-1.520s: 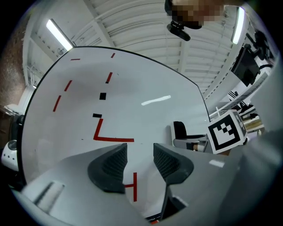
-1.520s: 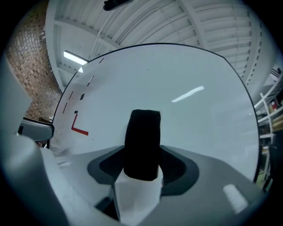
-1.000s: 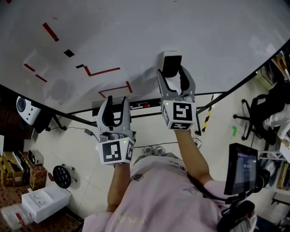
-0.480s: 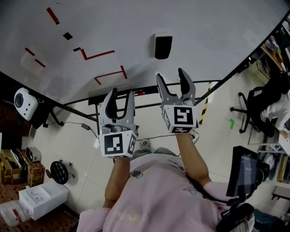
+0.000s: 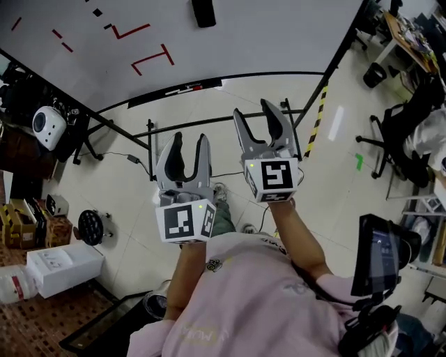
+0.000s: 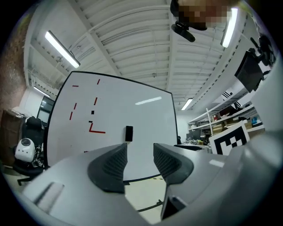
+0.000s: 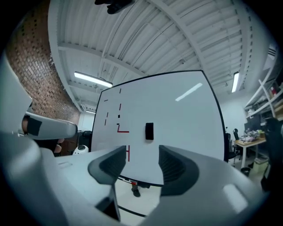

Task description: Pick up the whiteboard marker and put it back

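The whiteboard (image 5: 230, 38) with red marks stands at the top of the head view. On its bottom tray lies a red-and-white marker (image 5: 188, 88), also small in the right gripper view as the marker (image 7: 131, 182). A black eraser (image 5: 203, 12) sticks to the board. My left gripper (image 5: 187, 150) and right gripper (image 5: 259, 120) hover over the floor, well back from the board and pointing at it. The left gripper (image 6: 140, 154) is open and empty. The right gripper (image 7: 142, 159) is closing, with a gap and nothing between its jaws.
The board's black stand legs (image 5: 150, 132) and a yellow-black striped strut (image 5: 318, 115) cross the floor ahead. A white round device (image 5: 49, 125) and boxes (image 5: 66, 268) stand at the left. Office chairs (image 5: 401, 139) and a small screen (image 5: 380, 254) are at the right.
Both grippers have pulled back from the whiteboard, which now sits far up in the head view. The right gripper left the eraser on the board, and its jaws have narrowed.
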The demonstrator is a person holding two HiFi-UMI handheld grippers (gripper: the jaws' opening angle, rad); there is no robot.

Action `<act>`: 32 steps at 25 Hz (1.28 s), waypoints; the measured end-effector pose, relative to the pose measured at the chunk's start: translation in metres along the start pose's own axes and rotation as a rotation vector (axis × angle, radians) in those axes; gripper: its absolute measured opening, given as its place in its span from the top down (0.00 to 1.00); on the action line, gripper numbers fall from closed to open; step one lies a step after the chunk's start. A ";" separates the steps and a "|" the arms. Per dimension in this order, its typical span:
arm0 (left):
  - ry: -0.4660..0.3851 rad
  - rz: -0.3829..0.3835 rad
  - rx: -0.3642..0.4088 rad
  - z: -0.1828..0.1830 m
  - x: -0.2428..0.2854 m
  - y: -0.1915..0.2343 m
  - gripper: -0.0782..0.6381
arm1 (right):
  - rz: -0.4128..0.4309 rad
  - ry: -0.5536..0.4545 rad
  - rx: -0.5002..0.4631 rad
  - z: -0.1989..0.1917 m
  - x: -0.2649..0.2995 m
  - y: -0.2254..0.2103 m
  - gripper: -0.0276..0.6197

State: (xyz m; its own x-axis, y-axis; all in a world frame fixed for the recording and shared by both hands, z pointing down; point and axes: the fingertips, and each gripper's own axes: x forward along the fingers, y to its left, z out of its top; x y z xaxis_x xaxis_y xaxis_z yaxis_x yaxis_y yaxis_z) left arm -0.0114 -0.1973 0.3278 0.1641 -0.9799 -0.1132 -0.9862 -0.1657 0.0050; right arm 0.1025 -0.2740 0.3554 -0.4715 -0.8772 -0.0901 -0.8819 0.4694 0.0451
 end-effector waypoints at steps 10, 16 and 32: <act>-0.010 -0.011 0.019 0.022 -0.091 -0.058 0.65 | -0.015 0.031 0.019 0.015 -0.136 0.007 0.63; -0.026 -0.015 0.003 0.026 -0.115 -0.058 0.65 | -0.070 0.042 -0.014 0.020 -0.181 0.008 0.63; -0.055 -0.022 -0.007 0.045 -0.168 -0.048 0.65 | -0.083 -0.006 -0.058 0.047 -0.214 0.050 0.66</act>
State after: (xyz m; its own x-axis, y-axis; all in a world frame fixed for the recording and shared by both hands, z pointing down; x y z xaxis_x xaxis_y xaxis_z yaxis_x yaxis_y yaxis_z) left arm 0.0073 -0.0195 0.3024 0.1839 -0.9685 -0.1679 -0.9821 -0.1880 0.0088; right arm 0.1595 -0.0580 0.3302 -0.3970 -0.9122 -0.1014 -0.9166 0.3883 0.0951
